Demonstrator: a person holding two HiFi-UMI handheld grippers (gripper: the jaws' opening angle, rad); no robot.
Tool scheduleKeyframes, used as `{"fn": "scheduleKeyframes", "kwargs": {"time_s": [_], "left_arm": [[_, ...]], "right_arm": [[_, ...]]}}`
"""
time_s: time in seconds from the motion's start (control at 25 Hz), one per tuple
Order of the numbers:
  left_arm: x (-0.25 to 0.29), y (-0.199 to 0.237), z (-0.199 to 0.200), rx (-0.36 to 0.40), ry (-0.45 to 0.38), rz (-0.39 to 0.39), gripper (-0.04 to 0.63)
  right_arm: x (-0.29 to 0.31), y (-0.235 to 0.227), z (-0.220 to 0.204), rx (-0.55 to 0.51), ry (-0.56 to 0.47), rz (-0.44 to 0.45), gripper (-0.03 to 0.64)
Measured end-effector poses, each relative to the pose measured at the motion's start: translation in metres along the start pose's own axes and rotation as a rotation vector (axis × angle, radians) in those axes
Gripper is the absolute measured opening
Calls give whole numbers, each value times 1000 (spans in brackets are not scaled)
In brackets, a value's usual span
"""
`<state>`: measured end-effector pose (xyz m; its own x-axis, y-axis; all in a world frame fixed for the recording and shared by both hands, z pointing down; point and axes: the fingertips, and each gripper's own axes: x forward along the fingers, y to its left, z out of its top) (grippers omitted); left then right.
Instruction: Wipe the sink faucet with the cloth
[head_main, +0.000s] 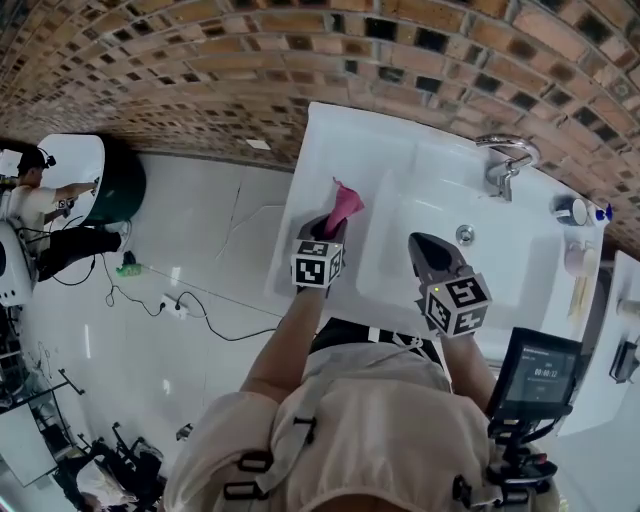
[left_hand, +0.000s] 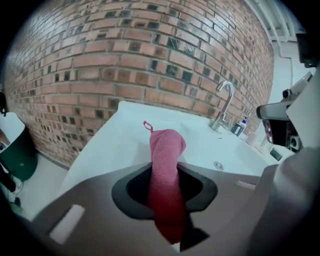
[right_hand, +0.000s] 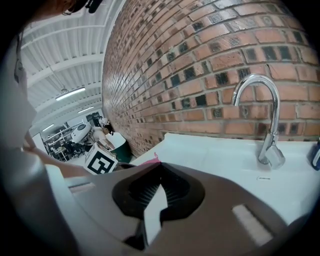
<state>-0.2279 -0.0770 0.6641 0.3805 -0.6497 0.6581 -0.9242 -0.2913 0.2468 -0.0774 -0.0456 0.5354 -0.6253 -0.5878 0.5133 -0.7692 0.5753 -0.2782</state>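
Note:
A pink cloth (head_main: 343, 203) sticks up from my left gripper (head_main: 333, 224), which is shut on it over the left part of the white sink counter (head_main: 320, 150). In the left gripper view the cloth (left_hand: 166, 150) fills the gap between the jaws of the left gripper (left_hand: 165, 175) and hangs below them. The chrome faucet (head_main: 508, 160) stands at the back right of the basin, well away from the cloth. My right gripper (head_main: 420, 243) hovers over the basin with nothing in it. Its jaws meet at the tips in the right gripper view (right_hand: 159, 167), facing the faucet (right_hand: 265, 125).
Small bottles (head_main: 575, 212) stand on the counter right of the faucet. The drain (head_main: 465, 235) lies in the basin. A brick wall (head_main: 300, 60) backs the sink. On the floor at left are a green bin (head_main: 120, 180), a person (head_main: 40, 205) and cables (head_main: 180, 305).

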Motion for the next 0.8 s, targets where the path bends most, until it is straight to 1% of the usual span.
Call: {"fn": "scheduleKeyframes", "kwargs": {"time_s": [0.04,0.16,0.2,0.28,0.36,0.44,0.56,0.68,0.8], "left_arm": [[2,1,-7,5,19,0,97],[8,4,-18,78,55,19,98],[9,4,-19,92,60,25,100],[9,4,-18,78,57,26,100],[4,4,-12,64,41,35,129],[-5,0,1,78,10,45,140],[-28,-15,37,97,-75,39,152],[-58,-34,91,121,-217,28,158],[-86,-61,149,175,-358,2,158]], "right_arm": [[0,-1,-2,3,4,-5,-6],[-1,-7,-2,6,2,-19,-6],[-2,-9,-1,5,-1,-24,-8],[-4,-11,2,1,-7,-31,-6],[-7,-13,6,-6,-16,-35,-6],[-11,-14,11,-11,-29,-38,-6],[-19,-15,24,-24,-57,-38,-6],[-26,-16,41,-43,-95,-39,-6],[-37,-17,62,-57,-144,-43,-6]]}}
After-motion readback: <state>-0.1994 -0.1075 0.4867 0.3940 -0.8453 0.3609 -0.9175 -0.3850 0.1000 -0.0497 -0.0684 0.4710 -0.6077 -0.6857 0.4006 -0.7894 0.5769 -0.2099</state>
